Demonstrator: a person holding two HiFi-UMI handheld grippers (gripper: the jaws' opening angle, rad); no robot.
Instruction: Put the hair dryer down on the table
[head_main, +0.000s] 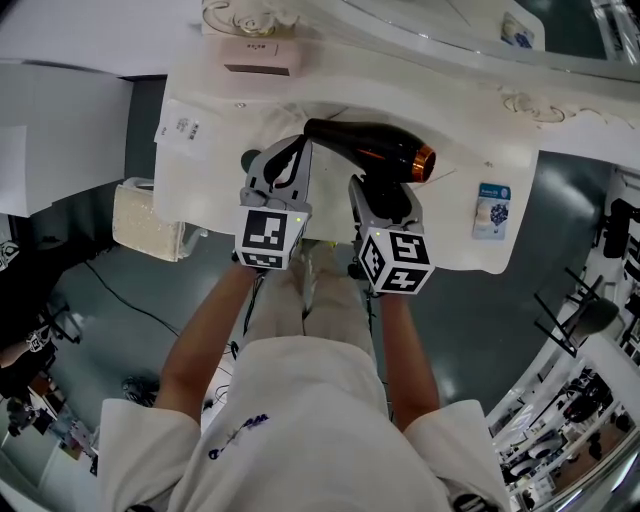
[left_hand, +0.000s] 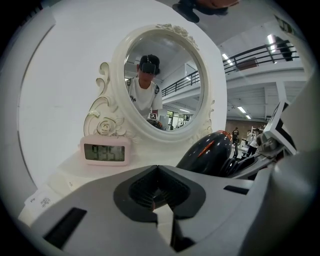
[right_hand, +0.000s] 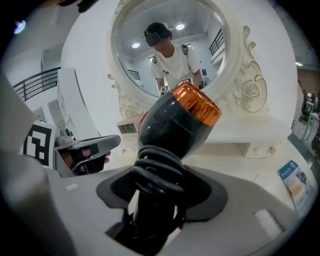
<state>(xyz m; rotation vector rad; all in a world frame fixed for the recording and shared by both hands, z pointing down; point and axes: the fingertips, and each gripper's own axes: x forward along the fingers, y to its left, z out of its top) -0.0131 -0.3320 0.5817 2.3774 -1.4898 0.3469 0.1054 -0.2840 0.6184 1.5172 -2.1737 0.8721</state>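
The left gripper (head_main: 278, 160) hovered near the middle of the table's front edge with its jaws pressed together on nothing, so it had no part in the hold. Just to its right, the hair dryer (head_main: 365, 148) hung over the table (head_main: 470, 130) a little in from that front edge. Its black body lay crosswise and its orange nozzle (head_main: 424, 161) pointed toward the right end. It did not look set down yet. The right gripper (head_main: 383, 200) pinched the handle (right_hand: 150, 215) from below, with the cord (right_hand: 157, 172) coiled round the handle just above the jaws. To do the step well, the right gripper probably needed to lower the hair dryer until its body lay flat on the bare top, and spread its jaws only once the weight was resting there. The round body could roll and the coil could snag a pad, so a slow release seemed wise. A flat label (head_main: 180, 128) lay toward the table's left edge and a small clock (head_main: 262, 57) stood at the back edge before the mirror (right_hand: 170, 45). A blue packet (head_main: 492, 208) lay near the front right corner, clear of the landing spot. Beyond the table were grey floor (head_main: 500, 330) and dark racks (head_main: 590, 320) to the right.
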